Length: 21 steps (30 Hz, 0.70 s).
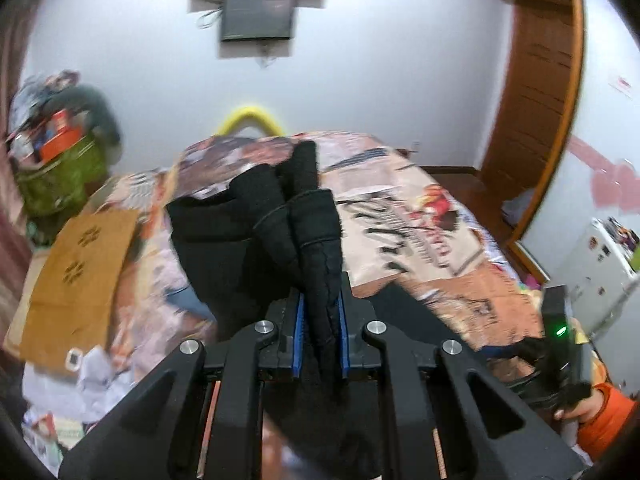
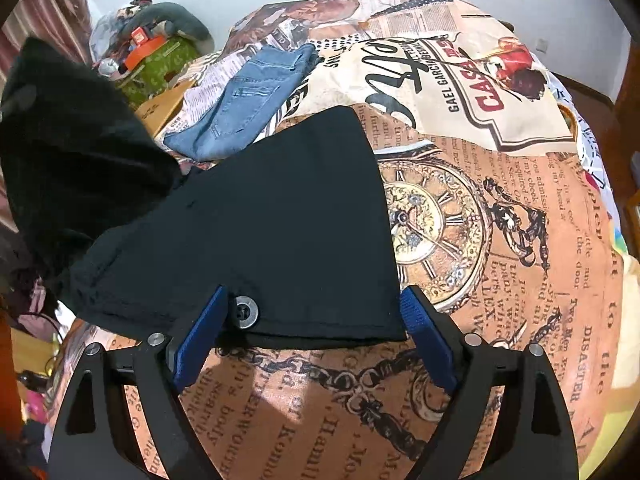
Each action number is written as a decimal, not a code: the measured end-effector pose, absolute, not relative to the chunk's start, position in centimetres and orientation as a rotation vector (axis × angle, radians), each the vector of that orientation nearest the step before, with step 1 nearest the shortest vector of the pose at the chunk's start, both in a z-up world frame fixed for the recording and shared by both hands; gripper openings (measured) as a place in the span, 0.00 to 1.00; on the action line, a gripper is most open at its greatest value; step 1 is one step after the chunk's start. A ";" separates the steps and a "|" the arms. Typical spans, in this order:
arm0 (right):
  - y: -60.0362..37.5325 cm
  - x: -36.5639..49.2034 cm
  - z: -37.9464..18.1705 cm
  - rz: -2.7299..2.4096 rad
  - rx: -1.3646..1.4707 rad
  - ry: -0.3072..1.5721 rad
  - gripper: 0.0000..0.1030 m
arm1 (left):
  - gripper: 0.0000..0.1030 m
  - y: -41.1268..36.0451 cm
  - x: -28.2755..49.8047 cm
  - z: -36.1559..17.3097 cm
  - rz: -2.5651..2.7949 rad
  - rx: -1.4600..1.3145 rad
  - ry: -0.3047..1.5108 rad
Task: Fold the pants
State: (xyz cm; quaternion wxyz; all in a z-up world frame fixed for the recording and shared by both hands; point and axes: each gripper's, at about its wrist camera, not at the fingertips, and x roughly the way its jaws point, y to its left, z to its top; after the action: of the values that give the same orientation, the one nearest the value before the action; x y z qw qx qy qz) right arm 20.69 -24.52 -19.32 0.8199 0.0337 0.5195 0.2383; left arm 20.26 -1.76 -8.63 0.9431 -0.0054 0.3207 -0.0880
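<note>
Black pants (image 2: 280, 216) lie on the printed bedspread (image 2: 500, 240), waistband with a silver button (image 2: 245, 312) toward me. My right gripper (image 2: 316, 320) is open, its blue pads on either side of the waistband's right end. My left gripper (image 1: 322, 320) is shut on the bunched black leg ends (image 1: 316, 248) and holds them up above the bed; that raised cloth shows at the left of the right wrist view (image 2: 68, 140). The right gripper also shows in the left wrist view (image 1: 560, 344), low on the right.
Folded blue jeans (image 2: 248, 100) lie on the bed beyond the black pants. A brown paper bag (image 1: 80, 272) and a green bin of clutter (image 1: 60, 172) stand left of the bed. A wooden door frame (image 1: 540, 100) is at the right.
</note>
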 end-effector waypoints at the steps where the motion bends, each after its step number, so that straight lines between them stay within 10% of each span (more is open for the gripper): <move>1: -24.4 20.6 -19.2 0.507 0.068 1.102 0.83 | 0.13 -3.1 20.7 -8.7 -0.218 -0.015 0.661; 13: -25.6 19.6 -18.7 0.498 0.077 1.092 0.83 | 0.16 -12.1 24.4 -16.5 -0.536 -0.074 0.981; 21: -26.7 19.1 -18.5 0.465 0.094 1.087 0.83 | 0.77 -9.6 22.9 -14.1 -0.525 -0.129 0.921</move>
State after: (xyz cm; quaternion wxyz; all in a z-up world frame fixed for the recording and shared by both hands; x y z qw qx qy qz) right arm 19.11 -26.72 -18.53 0.8291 0.0445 0.5124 0.2192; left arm 22.89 -9.64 -14.12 0.8609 -0.0613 0.4389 -0.2500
